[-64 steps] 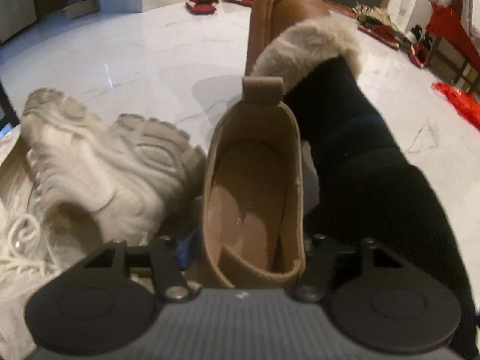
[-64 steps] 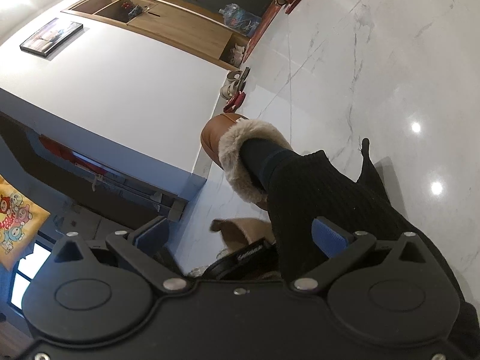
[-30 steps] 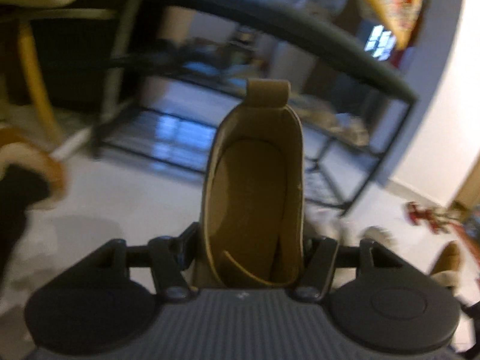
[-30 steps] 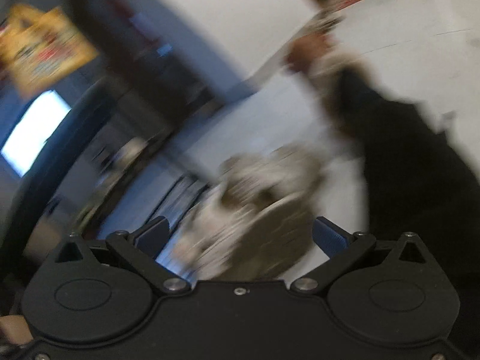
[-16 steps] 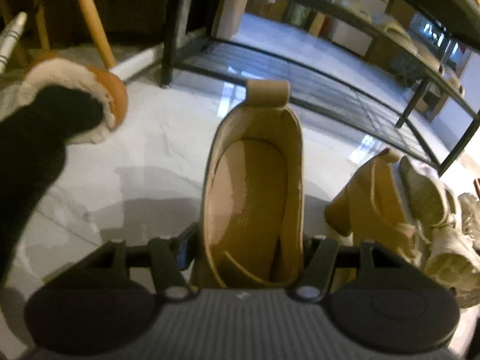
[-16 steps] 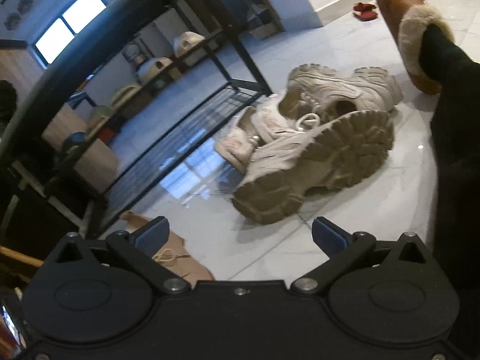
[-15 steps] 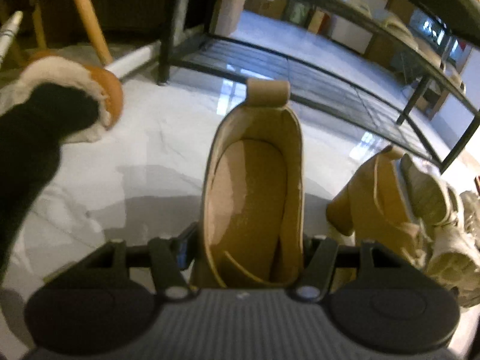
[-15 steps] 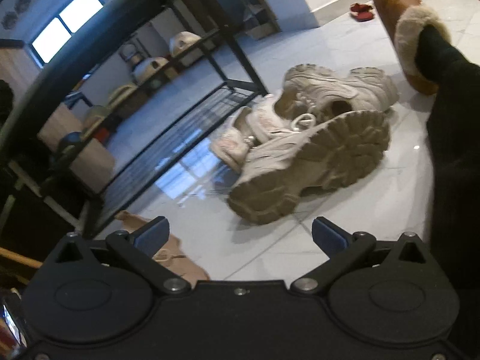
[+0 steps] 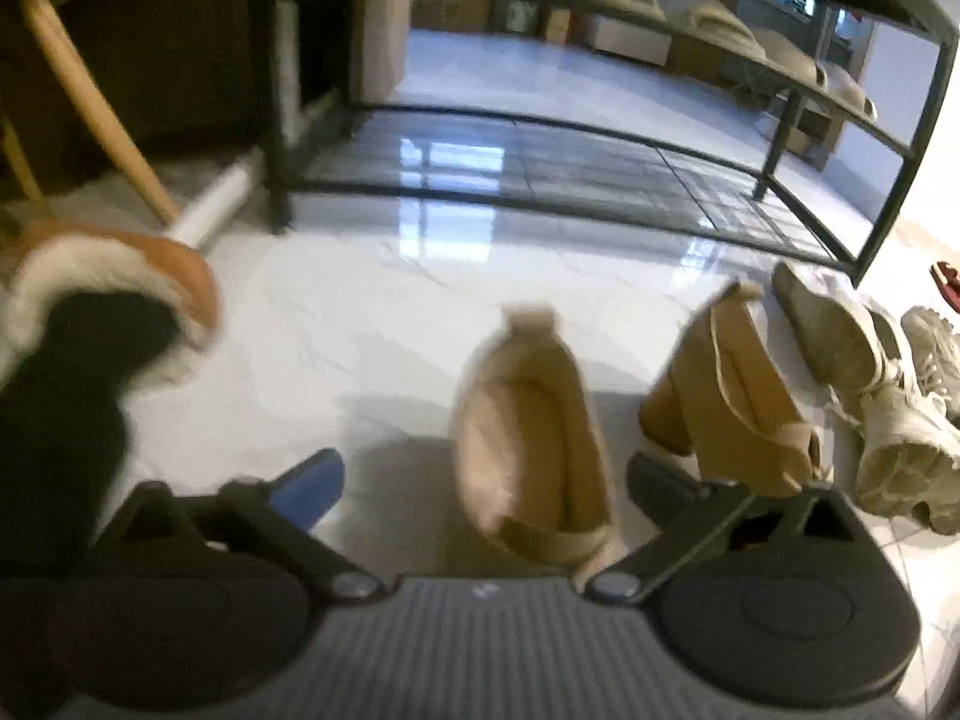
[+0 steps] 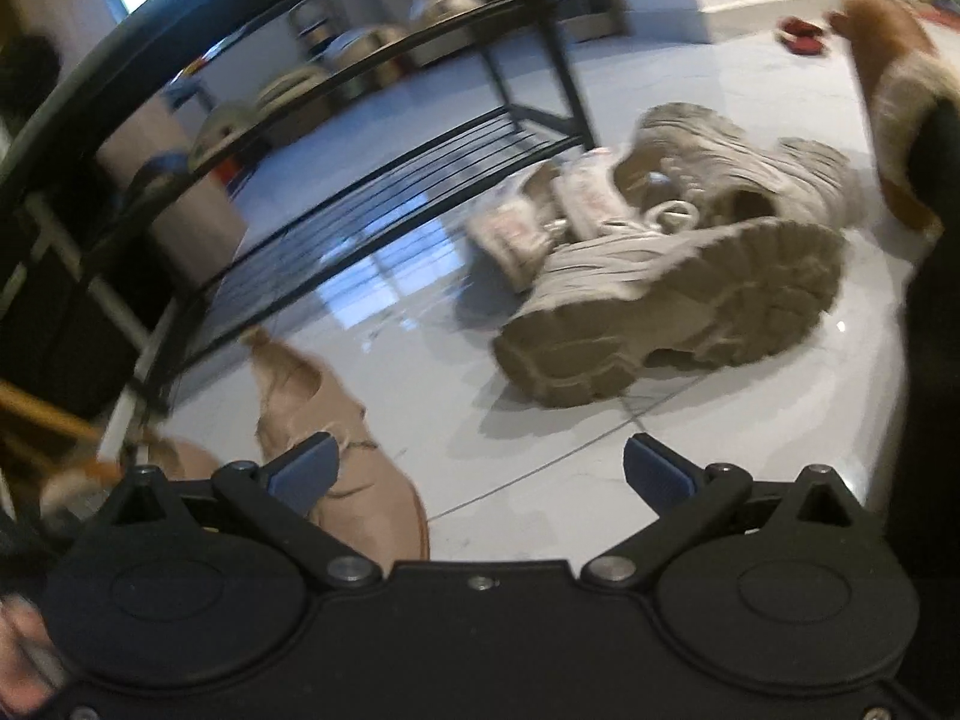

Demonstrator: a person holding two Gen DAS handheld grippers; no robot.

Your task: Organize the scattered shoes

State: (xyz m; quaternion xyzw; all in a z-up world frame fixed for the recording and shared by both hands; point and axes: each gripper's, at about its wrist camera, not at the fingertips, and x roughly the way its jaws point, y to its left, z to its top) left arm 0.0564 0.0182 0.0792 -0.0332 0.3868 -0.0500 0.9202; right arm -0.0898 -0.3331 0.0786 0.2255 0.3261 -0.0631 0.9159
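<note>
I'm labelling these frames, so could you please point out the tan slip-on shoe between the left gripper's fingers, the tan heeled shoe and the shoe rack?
tan slip-on shoe point(image 9: 528, 438), left wrist view, insole.
tan heeled shoe point(image 9: 744, 402), left wrist view, side.
shoe rack point(image 9: 540, 192), left wrist view, bottom front rail.

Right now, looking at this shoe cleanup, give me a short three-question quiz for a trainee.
1. True or false: the left gripper is clamped on the tan shoe.
2. Which sits right of the tan shoe in the left view? A) a block-heel shoe B) a red slipper C) a box
3. Fill in: the rack's bottom shelf holds ___ shoes.

Key:
1. False. Its jaws have just been opening and stand clear of the shoe.
2. A, the block-heel shoe.
3. No.
</note>
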